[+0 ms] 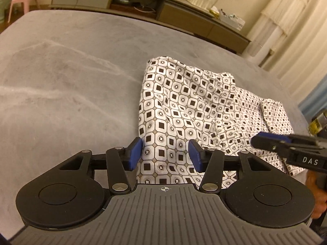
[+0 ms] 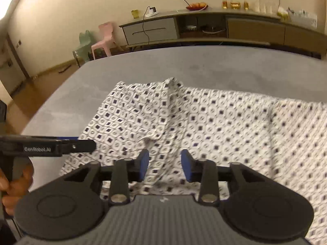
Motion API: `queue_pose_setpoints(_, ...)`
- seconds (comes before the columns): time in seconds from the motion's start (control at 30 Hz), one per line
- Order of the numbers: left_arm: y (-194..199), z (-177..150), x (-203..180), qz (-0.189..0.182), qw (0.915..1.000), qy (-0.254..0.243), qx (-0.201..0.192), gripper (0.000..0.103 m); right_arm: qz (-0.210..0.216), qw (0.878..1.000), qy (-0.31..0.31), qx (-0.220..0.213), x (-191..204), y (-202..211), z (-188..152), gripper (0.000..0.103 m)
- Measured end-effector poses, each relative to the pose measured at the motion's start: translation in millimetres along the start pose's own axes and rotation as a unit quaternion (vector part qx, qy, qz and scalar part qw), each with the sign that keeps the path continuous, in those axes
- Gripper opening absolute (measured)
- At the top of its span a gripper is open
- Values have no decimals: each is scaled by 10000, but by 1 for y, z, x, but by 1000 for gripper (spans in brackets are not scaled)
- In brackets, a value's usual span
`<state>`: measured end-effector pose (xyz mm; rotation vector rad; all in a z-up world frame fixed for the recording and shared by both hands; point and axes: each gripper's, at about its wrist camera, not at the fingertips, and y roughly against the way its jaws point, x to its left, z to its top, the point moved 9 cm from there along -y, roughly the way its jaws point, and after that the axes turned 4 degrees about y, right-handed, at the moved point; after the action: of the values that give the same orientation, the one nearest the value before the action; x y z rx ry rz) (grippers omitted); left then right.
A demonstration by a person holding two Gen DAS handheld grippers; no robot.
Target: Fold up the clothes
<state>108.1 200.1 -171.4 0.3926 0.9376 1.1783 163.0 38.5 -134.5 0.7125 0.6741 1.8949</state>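
Patterned cloth (image 1: 184, 110), white with dark squares, lies on the grey bed (image 1: 71, 77), over toward its right side in my left wrist view, bunched into folds and partly doubled over. I see my left gripper (image 1: 165, 155) hovering over the near edge of the cloth, its blue fingers (image 1: 134, 153) apart with fabric showing below the gap, nothing pinched. My right gripper (image 2: 165, 166) sits over the cloth too, near a puckered ridge (image 2: 149, 140), fingers (image 2: 144, 165) likewise apart and clamped on nothing. Each gripper shows in the other's view, held by a hand (image 2: 16, 185). A long sideboard (image 2: 204, 28) and a pink chair (image 2: 104, 38) stand beyond the bed's far edge.
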Motion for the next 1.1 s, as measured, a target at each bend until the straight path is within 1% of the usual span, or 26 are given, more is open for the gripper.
queue_pose_setpoints(0.03, 3, -1, -1, 10, 10000, -3, -27, 33, 0, 10000, 57, 25, 7, 2, -6, 36)
queue_pose_setpoints(0.07, 5, -3, -2, 20, 10000, -7, -54, 16, -41, 9997, 199, 130, 13, -3, -11, 33)
queue_pose_setpoints(0.1, 6, -4, -2, -13, 10000, -5, -72, 6, -87, 9992, 339, 208, 18, -7, -17, 30)
queue_pose_setpoints(0.13, 8, -3, -2, -56, 9999, 35, -116, 0, -161, 9987, 458, 138, 22, -9, -18, 31)
queue_pose_setpoints(0.2, 17, 1, -5, -102, 9995, 85, -300, 0, -295, 9973, 674, 8, 28, -12, -21, 31)
queue_pose_setpoints(0.3, 36, 8, -24, -215, 9975, -16, -673, 0, -201, 9982, 569, 8, 27, -15, -19, 31)
queue_pose_setpoints(0.37, 47, 9, -45, -236, 9954, -243, -896, 0, -77, 9986, 516, -15, 24, -16, -19, 31)
queue_pose_setpoints(0.47, 57, 9, -82, -162, 9911, -679, -1133, 0, 271, 9993, 257, -47, 16, -10, -19, 31)
queue_pose_setpoints(0.57, 59, 11, -119, -25, 9854, -1162, -1248, 0, 583, 9972, -471, -58, -9, 8, -18, 32)
queue_pose_setpoints(0.67, 54, 9, -158, 231, 9734, -1856, -1320, 0, 776, 9884, -1276, -264, -49, 36, -16, 35)
queue_pose_setpoints(0.73, 50, 7, -184, 404, 9618, -2332, -1372, 0, 883, 9783, -1820, -450, -81, 56, -14, 37)
queue_pose_setpoints(0.8, 40, 0, -212, 435, 9516, -2748, -1303, 0, 1074, 9659, -2248, -706, -109, 75, -6, 46)
queue_pose_setpoints(0.83, 33, -5, -226, 402, 9478, -2908, -1243, 0, 1202, 9593, -2415, -838, -121, 84, -1, 55)
queue_pose_setpoints(0.87, 25, -12, -239, 367, 9439, -3061, -1185, 0, 1419, 9535, -2497, -914, -128, 89, 5, 67)
queue_pose_setpoints(0.93, 6, -28, -262, 327, 9352, -3379, -1005, 0, 2009, 9425, -2524, -877, -132, 93, 18, 81)
queue_pose_setpoints(0.97, -4, -39, -271, 327, 9316, -3500, -923, 0, 2264, 9394, -2449, -792, -130, 92, 24, 83)
queue_pose_setpoints(1.0, -14, -49, -280, 326, 9281, -3612, -842, 0, 2333, 9421, -2324, -631, -128, 85, 28, 84)
queue_pose_setpoints(1.03, -22, -59, -285, 319, 9254, -3694, -789, 3, 2402, 9444, -2197, -469, -126, 79, 31, 84)
queue_pose_setpoints(1.07, -28, -69, -290, 310, 9229, -3764, -749, 9, 2429, 9471, -2075, -293, -125, 73, 34, 82)
queue_pose_setpoints(1.1, -29, -79, -293, 296, 9199, -3838, -748, 9, 2226, 9545, -1984, -38, -126, 61, 32, 75)
